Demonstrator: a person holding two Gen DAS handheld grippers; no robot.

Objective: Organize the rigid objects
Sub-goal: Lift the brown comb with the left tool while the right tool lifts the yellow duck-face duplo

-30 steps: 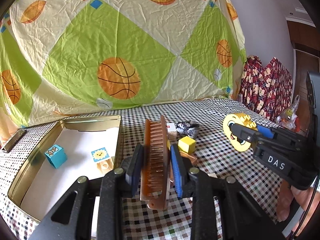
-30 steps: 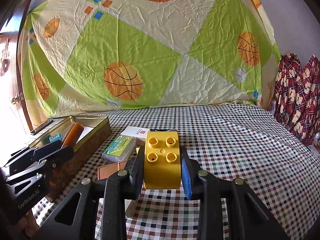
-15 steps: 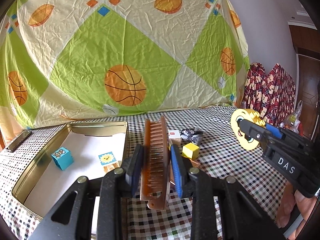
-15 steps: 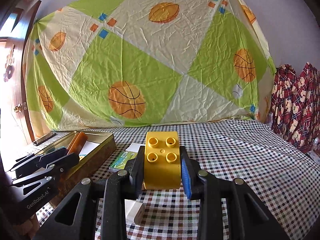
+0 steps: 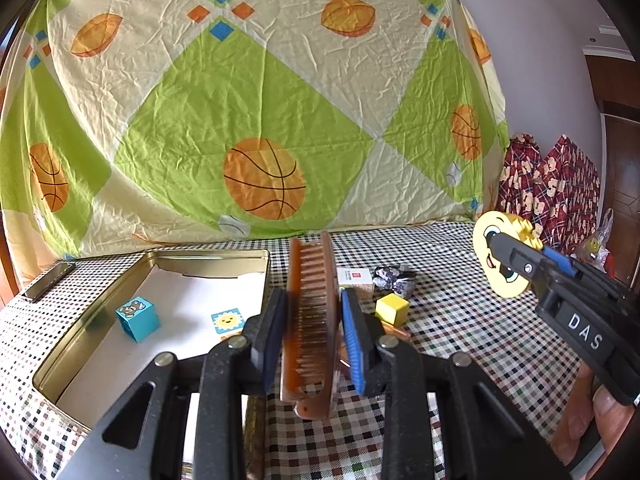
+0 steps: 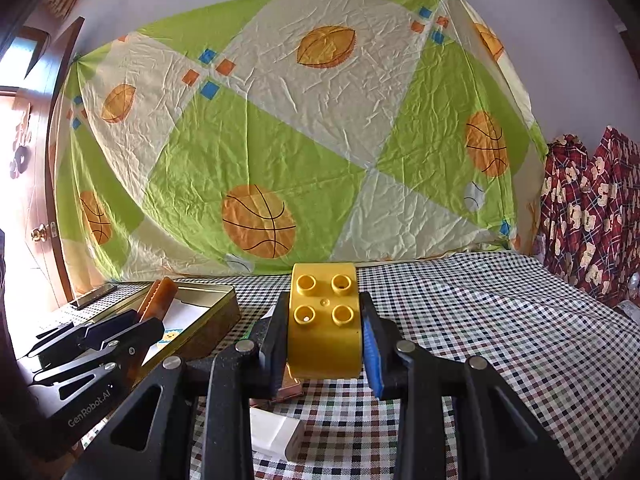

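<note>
My left gripper [image 5: 310,334] is shut on a brown comb [image 5: 310,320], held on edge above the checked table, just right of the gold tin tray [image 5: 256,258]. Inside the tray lie a blue picture cube [image 5: 137,319] and a sun-face block [image 5: 227,321]. My right gripper [image 6: 325,334] is shut on a yellow studded brick [image 6: 324,324]; from the left wrist view the brick [image 5: 490,256] shows a smiling face. The left gripper and comb [image 6: 158,298] appear at the left of the right wrist view, over the tray [image 6: 216,312].
On the checked cloth lie a yellow cube [image 5: 393,309], a small white box [image 5: 354,277], a crumpled dark wrapper [image 5: 394,278], a white block [image 6: 276,434] and a copper-coloured piece [image 6: 286,390]. A sports-print sheet [image 5: 260,100] hangs behind. A red patterned fabric [image 6: 592,216] stands at right.
Both grippers tilted upward a little, so the table and tray sit lower in each view. The right gripper with the brick drifted slightly right. Both grips are unchanged.
</note>
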